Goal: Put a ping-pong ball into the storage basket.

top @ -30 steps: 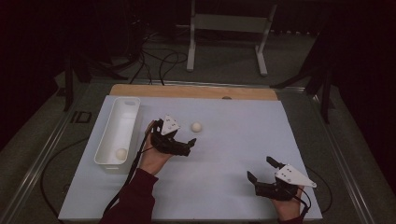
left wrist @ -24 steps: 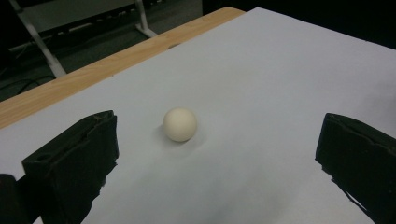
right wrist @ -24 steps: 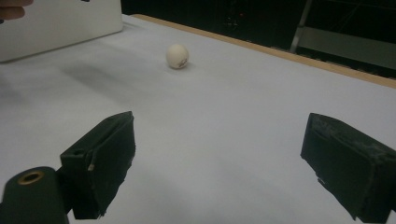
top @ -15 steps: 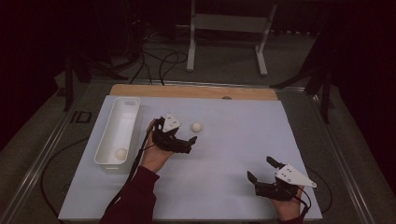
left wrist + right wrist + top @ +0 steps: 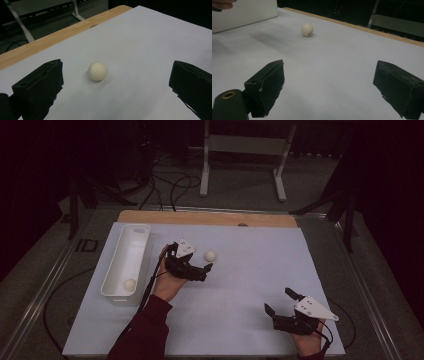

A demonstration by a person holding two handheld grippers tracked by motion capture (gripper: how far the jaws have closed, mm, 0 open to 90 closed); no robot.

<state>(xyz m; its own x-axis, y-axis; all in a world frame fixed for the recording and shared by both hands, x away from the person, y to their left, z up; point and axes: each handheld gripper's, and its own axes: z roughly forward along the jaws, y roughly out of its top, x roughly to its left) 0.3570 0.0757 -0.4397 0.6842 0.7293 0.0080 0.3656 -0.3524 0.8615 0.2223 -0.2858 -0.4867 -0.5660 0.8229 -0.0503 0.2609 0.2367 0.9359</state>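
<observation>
A cream ball [image 5: 210, 255] lies on the white mat [image 5: 240, 285], left of centre. My left gripper [image 5: 194, 260] hovers just short of it and stands open. In the left gripper view the ball [image 5: 97, 71] rests on the mat ahead of the gripper [image 5: 115, 82], between the lines of the two wide-spread jaws and touching neither. My right gripper [image 5: 279, 301] is open near the mat's front right corner with nothing in it. The right gripper view looks past that gripper [image 5: 329, 82] to the same ball [image 5: 307, 29], far off.
A long white tray [image 5: 111, 270] stands along the mat's left side with a second cream ball [image 5: 130, 284] at its near end. The tray's wall [image 5: 244, 11] shows at the upper left of the right gripper view. A wooden edge [image 5: 210, 218] borders the far side.
</observation>
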